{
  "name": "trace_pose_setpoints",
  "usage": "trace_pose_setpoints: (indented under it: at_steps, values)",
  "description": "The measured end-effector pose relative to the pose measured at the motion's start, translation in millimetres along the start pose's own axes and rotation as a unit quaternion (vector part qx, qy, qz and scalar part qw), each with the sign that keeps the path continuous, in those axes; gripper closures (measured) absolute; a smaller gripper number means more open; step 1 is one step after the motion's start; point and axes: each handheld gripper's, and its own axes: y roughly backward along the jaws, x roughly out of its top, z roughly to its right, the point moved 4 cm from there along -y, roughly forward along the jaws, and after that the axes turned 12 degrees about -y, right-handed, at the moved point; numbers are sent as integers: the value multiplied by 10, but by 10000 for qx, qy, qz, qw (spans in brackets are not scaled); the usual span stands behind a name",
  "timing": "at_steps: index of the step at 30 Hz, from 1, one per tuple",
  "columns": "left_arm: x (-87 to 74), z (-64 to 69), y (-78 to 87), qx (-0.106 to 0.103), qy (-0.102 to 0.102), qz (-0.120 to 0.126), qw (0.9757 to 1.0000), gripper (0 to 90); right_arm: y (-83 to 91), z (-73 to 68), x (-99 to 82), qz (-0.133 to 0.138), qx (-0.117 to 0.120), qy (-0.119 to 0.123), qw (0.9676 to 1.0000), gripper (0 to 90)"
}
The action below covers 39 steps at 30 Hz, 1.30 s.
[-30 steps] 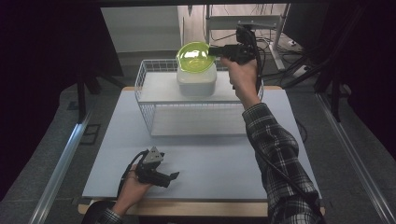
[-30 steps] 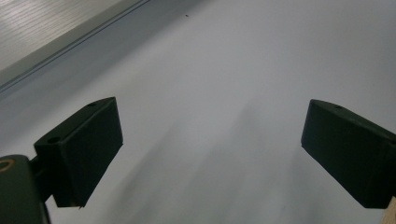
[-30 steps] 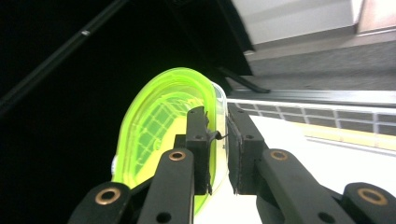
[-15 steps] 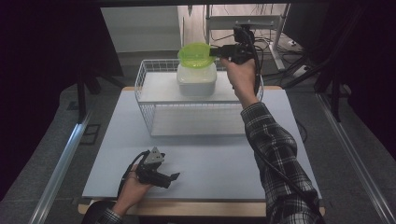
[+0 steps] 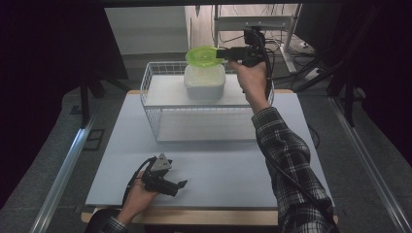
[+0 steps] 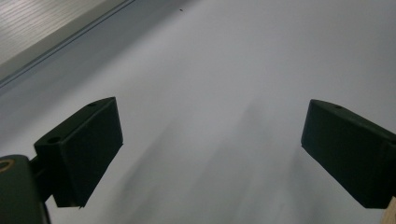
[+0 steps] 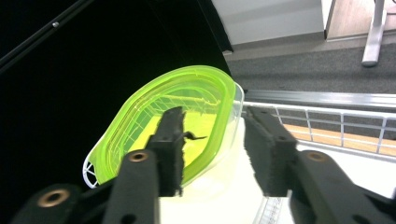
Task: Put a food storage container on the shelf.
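Lid (image 5: 204, 56): green, see-through, lying tilted on the tub at 12 o'clock on the table, its right rim nearest the right hand-held gripper.
Lid, close up (image 7: 173, 121): in the right gripper view its near edge lies between the two jaws, over the tub's rim.
Tub (image 5: 204, 81): white, translucent, standing inside the basket toward its far side.
Basket (image 5: 160, 114): white wire, at 12 o'clock on the table, open on top.
Right hand-held gripper (image 5: 224, 53): held level over the basket's far right part, pointing toward 9 o'clock at the lid; its jaws have just been opening and stand partly apart, the lid's edge between them. One pad (image 7: 172, 140) is against the lid, the other stands clear of it.
Left hand-held gripper (image 5: 180, 185): resting on the table at 7 o'clock, well apart from the basket, pointing toward 3 o'clock; jaws wide apart with nothing between them.
Table (image 5: 223, 165): pale grey top, bare in front of the basket.
Sleeve (image 5: 291, 170): plaid, on the right arm along the table's right side.
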Motion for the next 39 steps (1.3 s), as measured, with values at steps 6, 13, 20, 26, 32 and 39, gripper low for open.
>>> trace_pose_setpoints:
  at_steps: [6, 13, 20, 26, 32, 39]
  values:
    - [-1, 8, -4, -3, -37, -31, 10000, 51, 15, -4, -3, 34, 246, 107, 9996, 320]
    - [-1, 14, -11, 1, -71, -64, 10000, 50, 76, 15, -22, 118, 310, 249, 9991, 186]
    - [-3, 15, -13, 13, -76, -72, 9999, 50, 133, 59, -116, -33, 449, 366, 9983, 136]
    - [-2, 21, -17, 14, -74, -77, 9999, 49, 153, 123, -241, -173, 361, 626, 9972, 108]
    - [-4, 20, -21, 9, -70, -81, 9999, 48, 196, 180, -314, -194, 339, 720, 9966, 100]
    - [-4, 16, -15, -2, -55, -77, 10000, 47, 257, 179, -417, -220, 411, 852, 9953, 98]
